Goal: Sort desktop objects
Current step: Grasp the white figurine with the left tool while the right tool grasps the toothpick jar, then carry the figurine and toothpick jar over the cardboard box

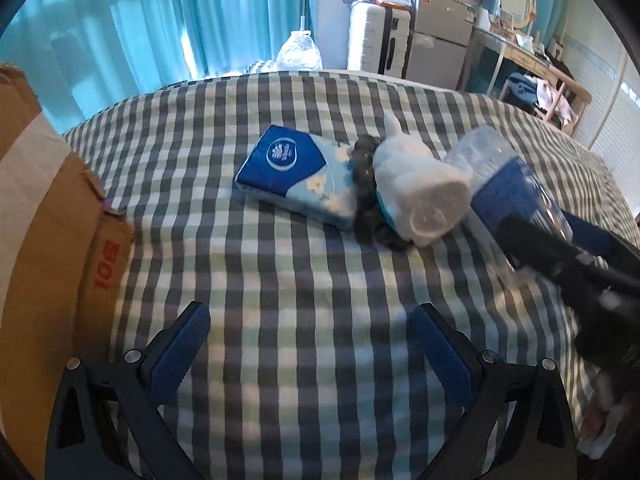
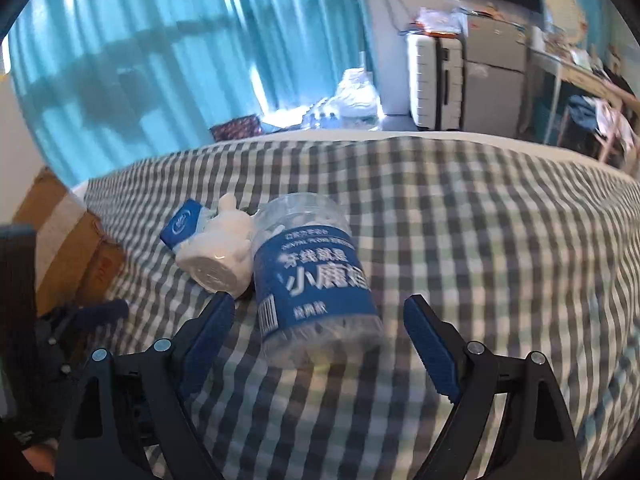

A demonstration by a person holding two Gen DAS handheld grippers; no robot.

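Note:
A clear plastic jar with a blue label (image 2: pixel 314 280) lies on the checked cloth (image 2: pixel 480 240). My right gripper (image 2: pixel 320 332) is open, its fingers on either side of the jar's near end, not touching it. The jar also shows in the left wrist view (image 1: pixel 504 184), partly behind the right gripper's black body. A white figurine (image 1: pixel 420 192) lies on its side next to the jar, over a dark bundle (image 1: pixel 364 176). A blue tissue pack (image 1: pixel 296 172) lies to their left. My left gripper (image 1: pixel 312 344) is open and empty above bare cloth, short of the pack.
A cardboard box (image 1: pixel 48 248) stands at the left edge of the cloth; it also shows in the right wrist view (image 2: pixel 68 248). Behind the cloth are blue curtains (image 1: pixel 140 20), a white suitcase (image 1: pixel 378 40), a grey cabinet (image 1: pixel 440 36) and a cluttered desk (image 1: pixel 540 60).

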